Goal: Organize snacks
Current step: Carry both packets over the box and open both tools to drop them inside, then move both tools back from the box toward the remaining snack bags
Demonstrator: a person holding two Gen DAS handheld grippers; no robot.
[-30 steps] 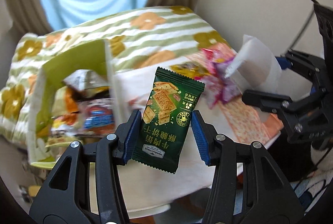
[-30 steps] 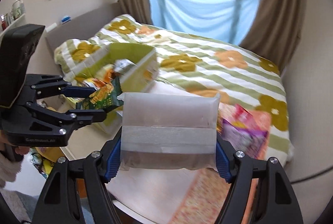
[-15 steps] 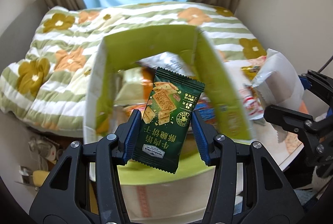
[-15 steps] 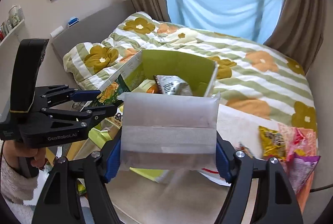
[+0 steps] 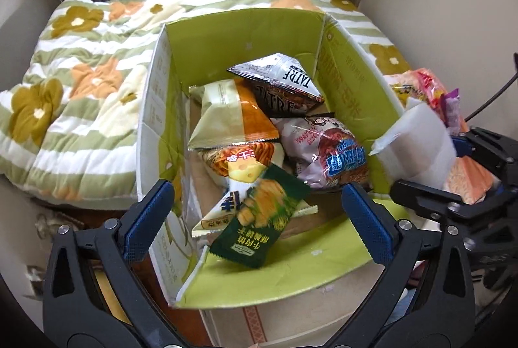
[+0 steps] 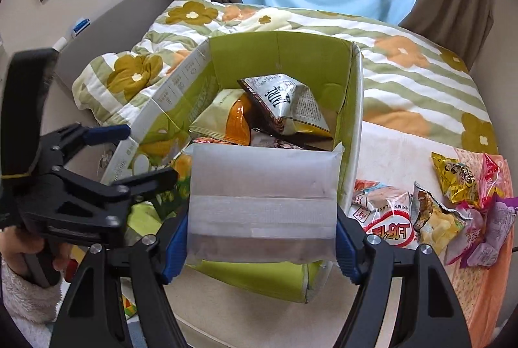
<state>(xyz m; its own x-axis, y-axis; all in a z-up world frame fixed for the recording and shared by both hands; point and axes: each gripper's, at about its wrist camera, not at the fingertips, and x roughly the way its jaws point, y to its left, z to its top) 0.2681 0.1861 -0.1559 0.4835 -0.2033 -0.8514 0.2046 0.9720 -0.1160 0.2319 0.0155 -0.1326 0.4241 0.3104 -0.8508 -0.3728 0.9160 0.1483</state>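
The landmark here is the green-lined cardboard box point(image 5: 246, 34), which stands open with its far wall against a flowered quilt point(image 5: 81, 72).

The left gripper point(image 5: 257, 212) hangs over the near end of the box, and its jaws are opening, spread wide. Between them, but touching neither blue pad, is a dark green cracker packet point(image 5: 259, 223); it is tilted and lies over the near part of the box, above a white packet, though whether it has come to rest there cannot be told. Deeper in the box lie an orange-and-cream packet point(image 5: 226, 115), a silver-and-black bag point(image 5: 278, 82) against the far wall, and a pale purple bag point(image 5: 327, 150) by the right wall.

The right gripper point(image 6: 260, 238) is clamped on a frosted white pouch point(image 6: 262, 199), one pad pressing each short side. It holds the pouch upright above the near wall of the box, toward the box's right-hand corner. In the left wrist view the same pouch sits just outside the right wall.

To the right of the box, on a pale cloth point(image 6: 401, 153), several more snack packets point(image 6: 433, 218) lie in a loose heap. A hand point(image 6: 29, 254) in a fleecy sleeve grips the left gripper's handle, left of the box.
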